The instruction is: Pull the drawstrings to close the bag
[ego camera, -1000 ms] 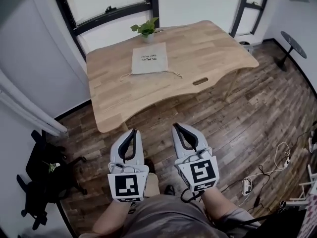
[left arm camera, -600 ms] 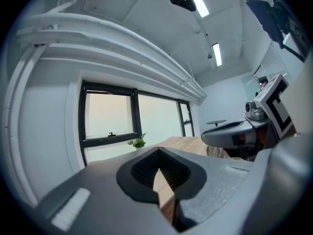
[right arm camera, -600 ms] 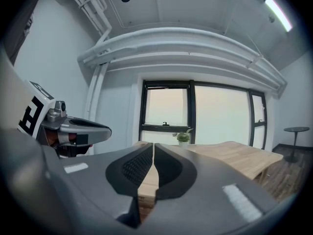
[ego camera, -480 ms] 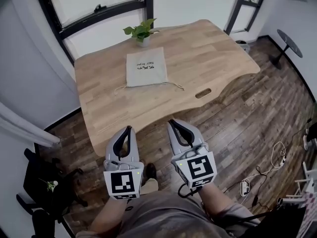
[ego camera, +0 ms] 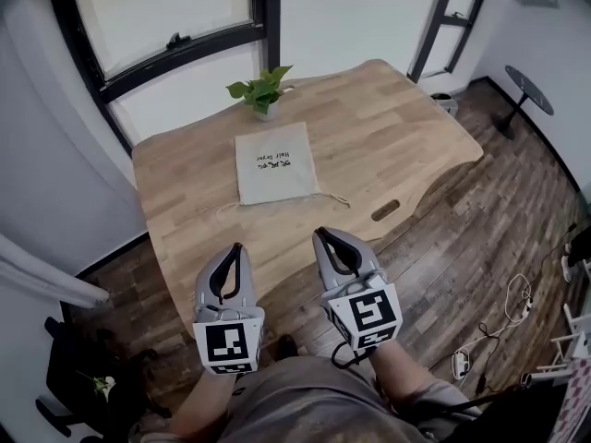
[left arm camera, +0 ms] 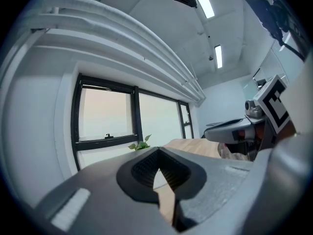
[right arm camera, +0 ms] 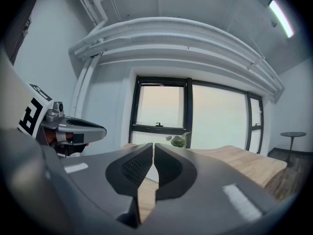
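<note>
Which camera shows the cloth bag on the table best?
The head view: the bag lies flat on the table, drawstrings trailing at its near edge. Both gripper views skim the tabletop, so the bag can't be made out there.

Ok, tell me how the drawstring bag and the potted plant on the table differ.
The drawstring bag lies flat; the potted plant stands upright. The bag is beige cloth with dark print; the plant is green-leaved, in a pale pot. The bag sits mid-table; the plant sits at the far edge by the window. Both rest on the wooden table.
</note>
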Demonstrator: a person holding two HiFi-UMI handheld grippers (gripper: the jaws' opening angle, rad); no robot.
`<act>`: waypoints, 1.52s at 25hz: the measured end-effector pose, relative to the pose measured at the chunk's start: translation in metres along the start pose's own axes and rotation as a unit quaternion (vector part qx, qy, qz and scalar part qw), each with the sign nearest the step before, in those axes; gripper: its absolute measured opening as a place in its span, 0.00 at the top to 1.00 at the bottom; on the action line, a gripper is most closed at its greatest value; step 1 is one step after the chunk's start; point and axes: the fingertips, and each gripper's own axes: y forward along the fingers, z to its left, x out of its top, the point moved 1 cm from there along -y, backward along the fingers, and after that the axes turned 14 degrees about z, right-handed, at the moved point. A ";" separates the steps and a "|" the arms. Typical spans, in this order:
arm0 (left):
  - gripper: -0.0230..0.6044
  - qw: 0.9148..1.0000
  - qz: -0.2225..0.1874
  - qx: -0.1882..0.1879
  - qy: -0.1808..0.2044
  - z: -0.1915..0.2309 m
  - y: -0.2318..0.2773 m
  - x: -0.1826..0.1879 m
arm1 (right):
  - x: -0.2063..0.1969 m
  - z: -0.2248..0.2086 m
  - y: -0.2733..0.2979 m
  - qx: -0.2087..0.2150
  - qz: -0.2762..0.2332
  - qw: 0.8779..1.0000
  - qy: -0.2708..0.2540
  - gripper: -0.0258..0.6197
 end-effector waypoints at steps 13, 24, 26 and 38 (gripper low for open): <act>0.96 1.000 0.010 -0.013 0.002 0.028 0.055 0.003 | 0.010 -0.030 0.038 -0.032 0.004 0.999 0.004 0.90; 0.96 1.000 0.013 -0.010 0.003 0.028 0.125 0.022 | 0.003 -0.085 0.090 -0.009 0.024 1.000 0.015 0.89; 0.96 1.000 0.029 -0.004 -0.003 0.030 0.141 0.014 | -0.002 -0.095 0.101 0.003 0.034 0.999 0.020 0.89; 0.96 0.999 0.044 0.030 -0.007 0.048 0.203 0.033 | 0.005 -0.148 0.164 0.050 0.043 0.998 0.006 0.88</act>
